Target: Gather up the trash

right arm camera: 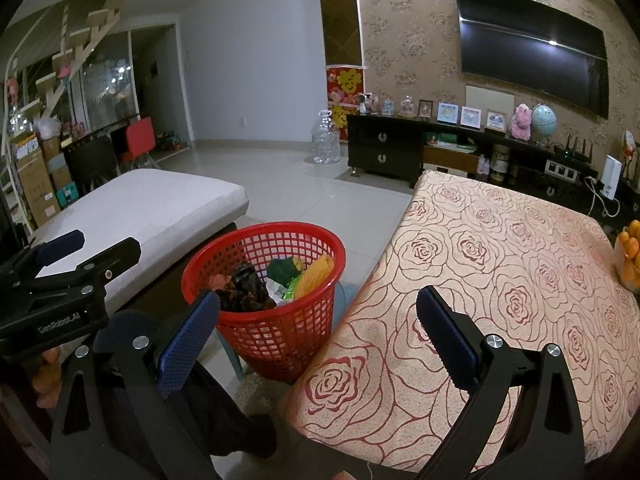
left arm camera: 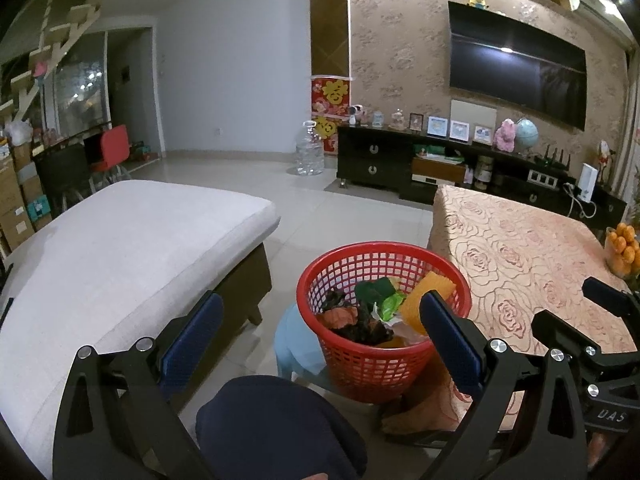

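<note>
Red plastic mesh basket (left arm camera: pixel 384 320), woven cloth tbl cover (right arm camera: pixel 500 280), glossy tile floor (left arm camera: pixel 320 208).

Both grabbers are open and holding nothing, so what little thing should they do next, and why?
Probably turn to look for more trash elsewhere. The left gripper and right gripper are both open and empty, the red plastic mesh basket already holds wrappers and scraps, and the visible part of the rose-patterned tablecloth shows no litter, only a bowl of oranges at its edge.

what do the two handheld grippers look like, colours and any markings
Both the left gripper and the right gripper have black angular frames with silver round bolts, and fingers faced with blue textured pads. White lettering marks each body: "GenRobot.AI" on the left, "DAS" on the right.
</note>
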{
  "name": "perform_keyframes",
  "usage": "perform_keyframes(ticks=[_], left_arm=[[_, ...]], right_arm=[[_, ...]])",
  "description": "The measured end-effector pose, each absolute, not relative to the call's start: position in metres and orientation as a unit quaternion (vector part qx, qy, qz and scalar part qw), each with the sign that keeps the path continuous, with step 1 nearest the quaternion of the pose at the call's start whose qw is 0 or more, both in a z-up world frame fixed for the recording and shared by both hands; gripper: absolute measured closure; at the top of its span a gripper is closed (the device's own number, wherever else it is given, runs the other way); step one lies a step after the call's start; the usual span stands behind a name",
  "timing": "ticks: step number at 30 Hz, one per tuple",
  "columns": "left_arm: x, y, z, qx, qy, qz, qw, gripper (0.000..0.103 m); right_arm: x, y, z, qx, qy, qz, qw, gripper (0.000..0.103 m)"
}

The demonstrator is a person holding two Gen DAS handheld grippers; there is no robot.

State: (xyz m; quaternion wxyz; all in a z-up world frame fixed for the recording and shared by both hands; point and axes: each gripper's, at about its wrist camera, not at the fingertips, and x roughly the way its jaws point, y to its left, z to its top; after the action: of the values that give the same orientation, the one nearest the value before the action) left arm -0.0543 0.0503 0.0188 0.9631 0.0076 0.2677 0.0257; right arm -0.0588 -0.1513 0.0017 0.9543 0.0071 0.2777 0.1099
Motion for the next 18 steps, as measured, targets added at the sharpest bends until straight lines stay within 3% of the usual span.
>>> perform_keyframes(ticks=[18], left_arm=[[-0.0516,0.0496,0.0148,0.008,0.274,0.028,0.961,0.008]], right_arm=[[-0.0593,-0.1493,-0.0022,0.006,0.280,0.112,0.953,0.007]])
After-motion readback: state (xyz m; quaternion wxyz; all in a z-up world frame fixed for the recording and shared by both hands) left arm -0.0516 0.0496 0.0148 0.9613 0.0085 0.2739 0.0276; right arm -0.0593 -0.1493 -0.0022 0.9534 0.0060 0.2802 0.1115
